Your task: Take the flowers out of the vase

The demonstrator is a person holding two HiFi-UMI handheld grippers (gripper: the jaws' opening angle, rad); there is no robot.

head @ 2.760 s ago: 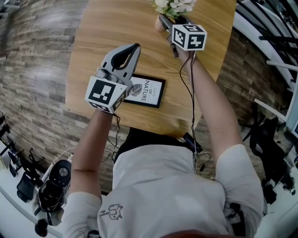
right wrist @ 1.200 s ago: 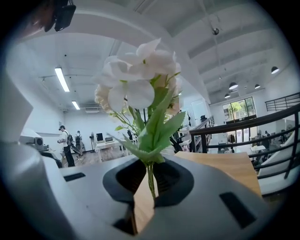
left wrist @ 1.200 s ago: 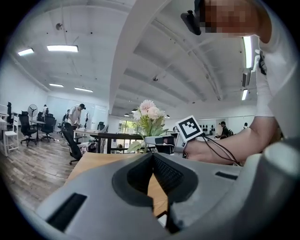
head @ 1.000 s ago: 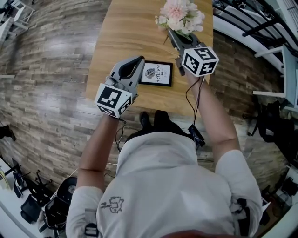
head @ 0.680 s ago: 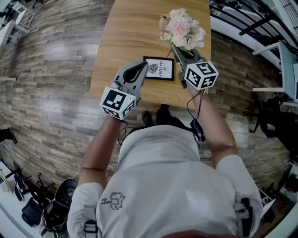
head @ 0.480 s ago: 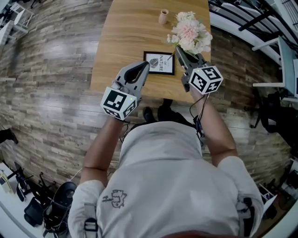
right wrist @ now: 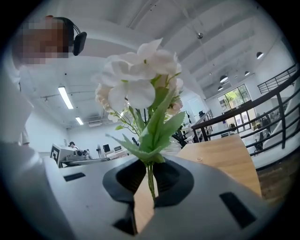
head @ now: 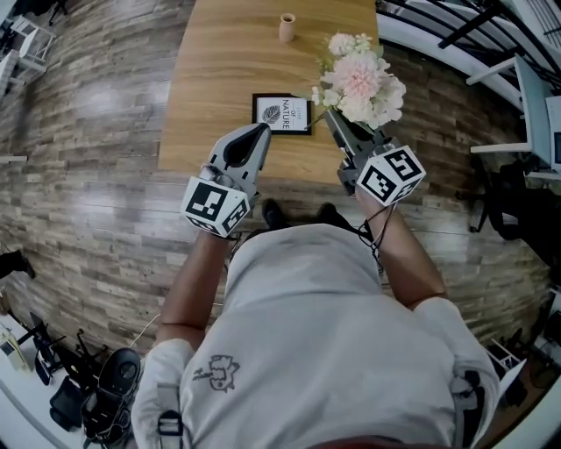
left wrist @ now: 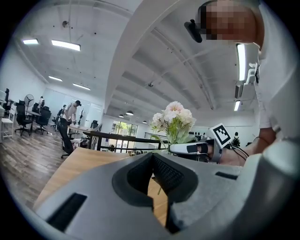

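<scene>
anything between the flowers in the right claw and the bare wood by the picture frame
Nothing visible does. The right claw grips the flowers by the stem, well apart from the vase far up the table; bare wood shows between them and the picture frame.

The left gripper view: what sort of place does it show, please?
Probably an open-plan office or workshop: black office chairs at the far left, long ceiling lights, and a person standing far back on a wide plank floor.

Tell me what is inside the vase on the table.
No stems rise from the vase; the flowers are clamped in the right hand-held gripper. The vase's interior is too small to make out.
</scene>
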